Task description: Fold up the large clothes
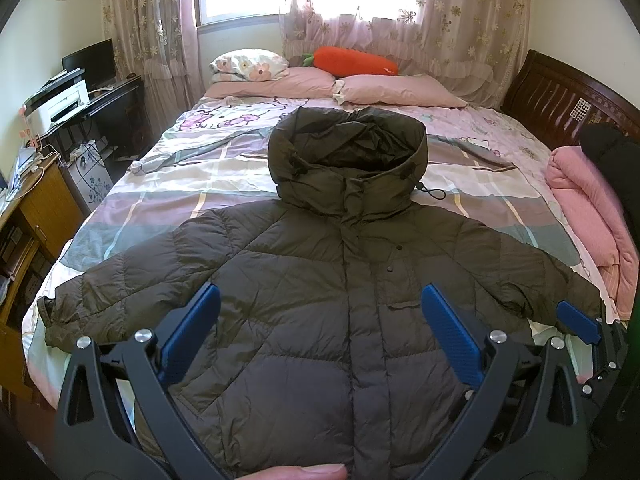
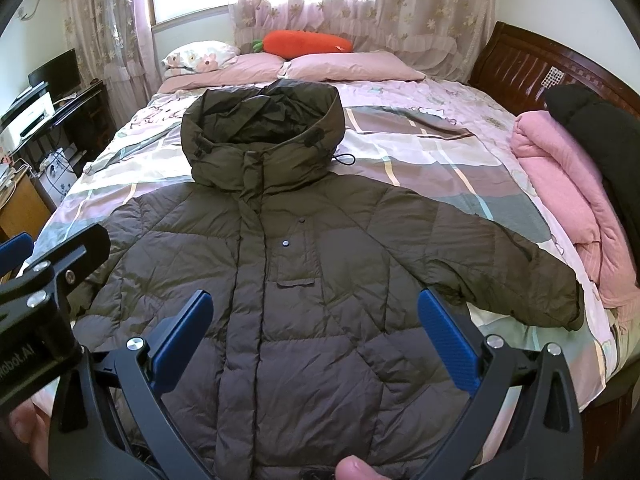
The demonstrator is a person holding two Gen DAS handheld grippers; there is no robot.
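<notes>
A large olive-brown hooded puffer jacket (image 1: pixel 320 280) lies flat, front up, on the bed, sleeves spread to both sides and hood (image 1: pixel 348 148) toward the pillows. It also shows in the right wrist view (image 2: pixel 304 280). My left gripper (image 1: pixel 320 320) is open and empty, hovering above the jacket's lower front. My right gripper (image 2: pixel 312 320) is open and empty above the jacket's lower right part. Each gripper shows at the edge of the other's view: the right one (image 1: pixel 580 320), the left one (image 2: pixel 40 276).
The bed (image 1: pixel 192 184) has a patterned pink sheet, pink pillows (image 1: pixel 400 90) and an orange carrot plush (image 1: pixel 354 60) at the far end. A folded pink blanket (image 2: pixel 568 200) with a black garment lies at the right edge by the wooden headboard (image 2: pixel 520 60). A desk with a printer (image 1: pixel 60 104) stands left.
</notes>
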